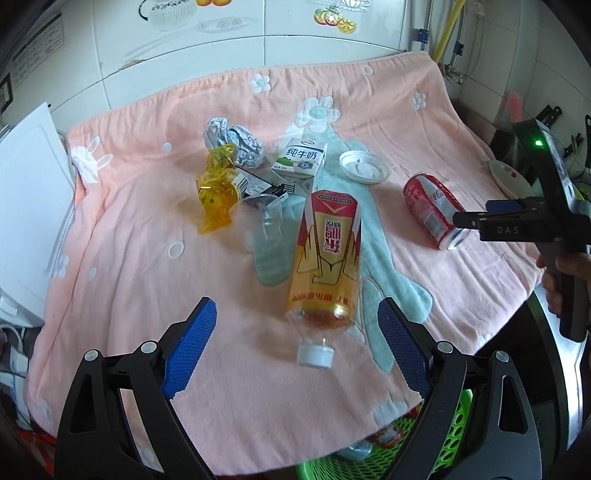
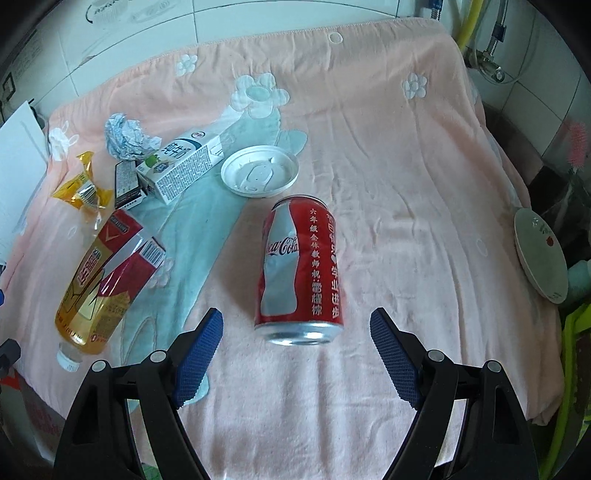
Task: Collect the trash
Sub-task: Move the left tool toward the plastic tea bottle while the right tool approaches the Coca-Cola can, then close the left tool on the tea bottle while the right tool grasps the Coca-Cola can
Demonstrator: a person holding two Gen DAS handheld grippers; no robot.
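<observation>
Trash lies on a pink towel. A tea bottle with a white cap lies on its side, cap toward me, just ahead of my open, empty left gripper. A red Coca-Cola can lies on its side just ahead of my open, empty right gripper; the can also shows in the left wrist view. Farther back lie a milk carton, a white plastic lid, crumpled paper, a yellow wrapper and a dark small box.
A green plastic basket sits below the towel's near edge. A white board leans at the left. A white plate rests at the towel's right edge. Tiled wall stands behind, with pipes at the back right.
</observation>
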